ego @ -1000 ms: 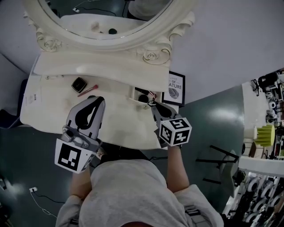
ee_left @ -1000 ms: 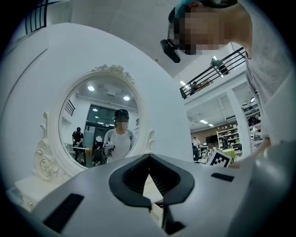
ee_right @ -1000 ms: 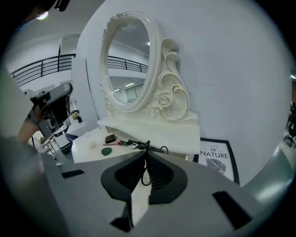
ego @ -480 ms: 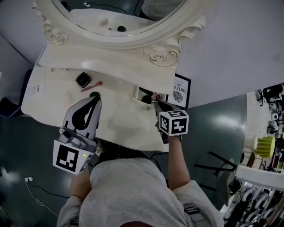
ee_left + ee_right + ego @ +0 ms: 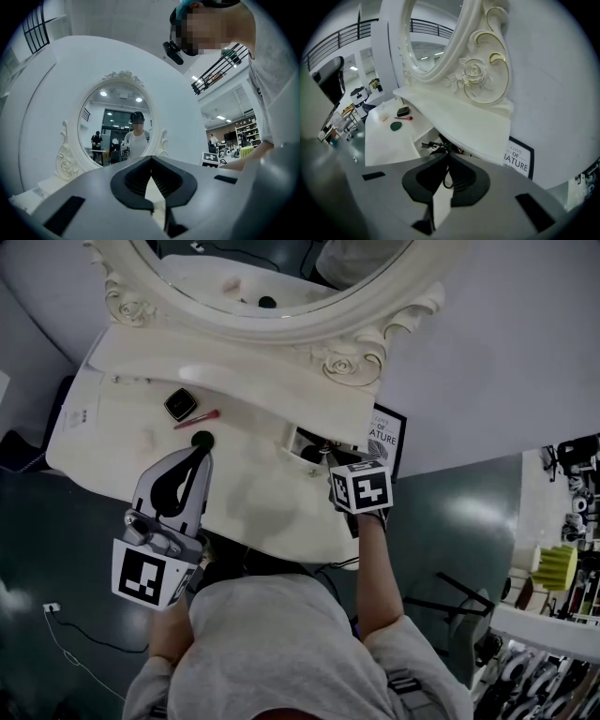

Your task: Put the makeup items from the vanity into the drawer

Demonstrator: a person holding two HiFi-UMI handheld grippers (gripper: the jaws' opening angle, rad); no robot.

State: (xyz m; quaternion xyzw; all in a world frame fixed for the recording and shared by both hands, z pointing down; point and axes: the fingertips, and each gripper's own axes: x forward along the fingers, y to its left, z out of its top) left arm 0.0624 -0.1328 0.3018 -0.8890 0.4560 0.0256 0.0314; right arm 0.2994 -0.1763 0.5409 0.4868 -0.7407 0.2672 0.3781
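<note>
Makeup drawer stood open at the vanity's right.
Right gripper reached there, jaws closed on a thin dark loop, likely to drop it; left gripper, shut and empty, hovered by the dark round disc.

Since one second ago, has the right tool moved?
Yes: the right tool, shut on a thin black loop, has moved closer to the open drawer.

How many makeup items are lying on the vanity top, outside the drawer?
3: a black compact, a pink stick beside it, a dark round disc nearer the front edge. Drawer contents are partly hidden.
</note>
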